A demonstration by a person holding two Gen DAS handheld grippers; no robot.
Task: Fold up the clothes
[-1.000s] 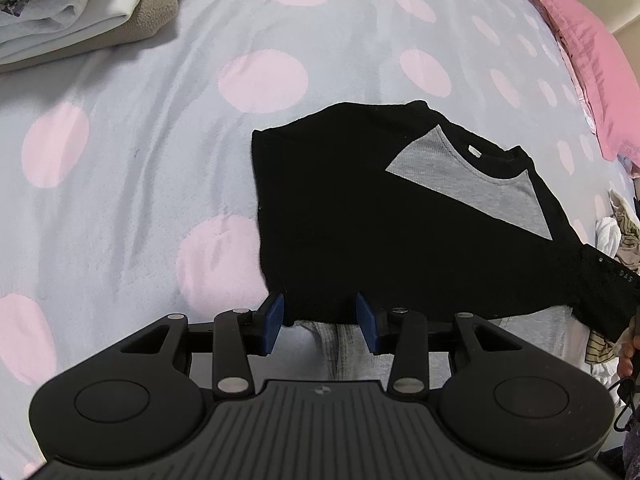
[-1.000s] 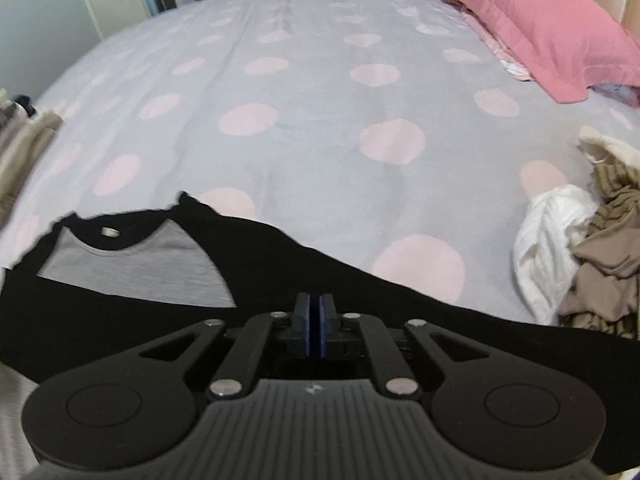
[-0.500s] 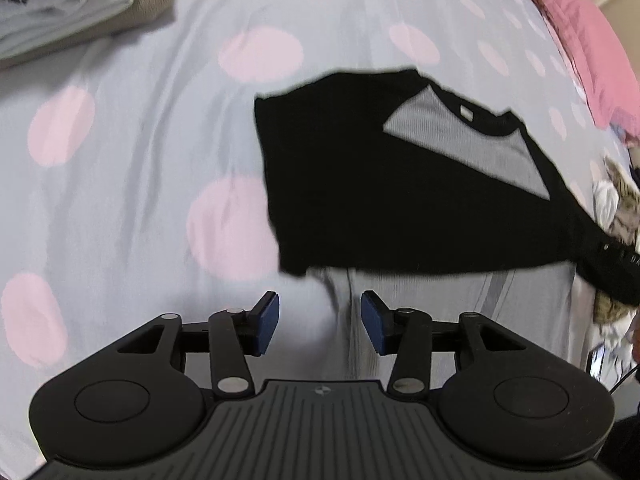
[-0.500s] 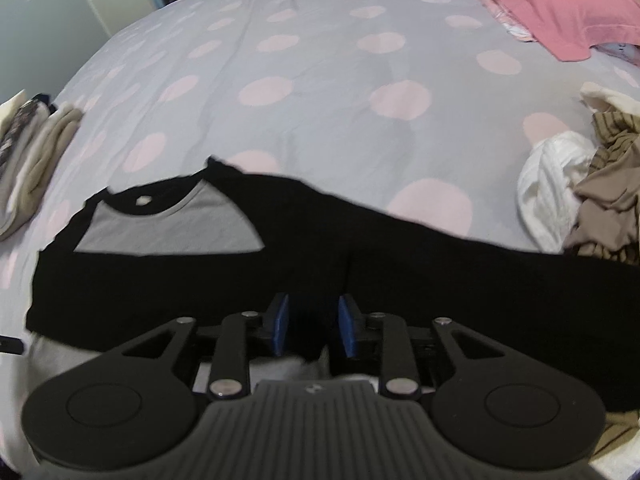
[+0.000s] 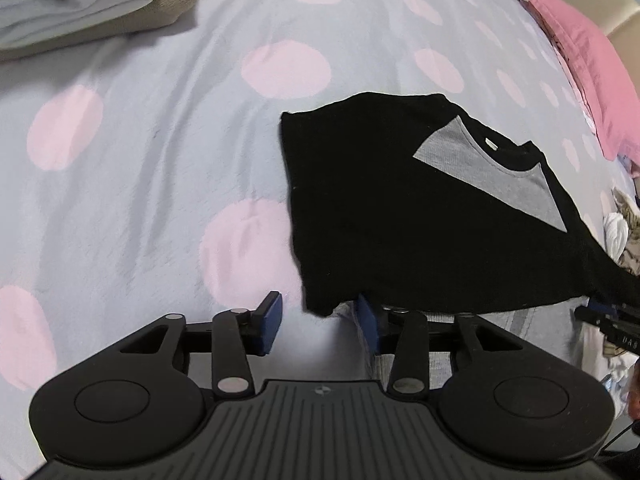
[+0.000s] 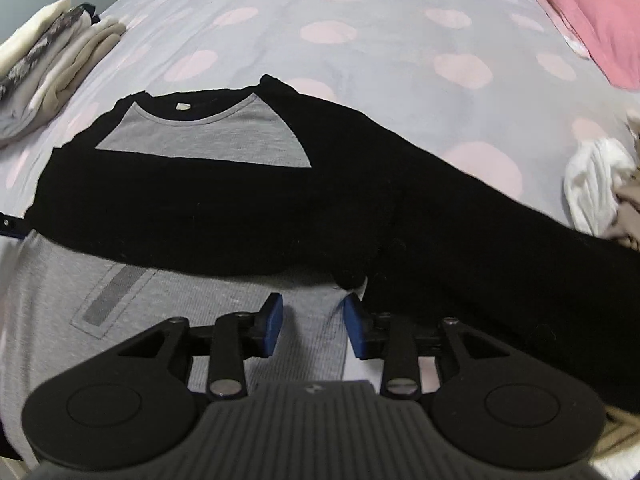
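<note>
The black-and-grey raglan shirt (image 6: 208, 200) lies flat on the polka-dot bed (image 5: 160, 152), one sleeve folded across the chest, the other sleeve (image 6: 500, 248) stretched out toward the unfolded laundry pile (image 6: 600, 192) (a folded stack (image 6: 48, 80) waits at the far corner); so the fold looks barely begun; the left gripper (image 5: 318, 328) and right gripper (image 6: 313, 326) both gape, holding nothing, at the shirt's near black edge.
</note>
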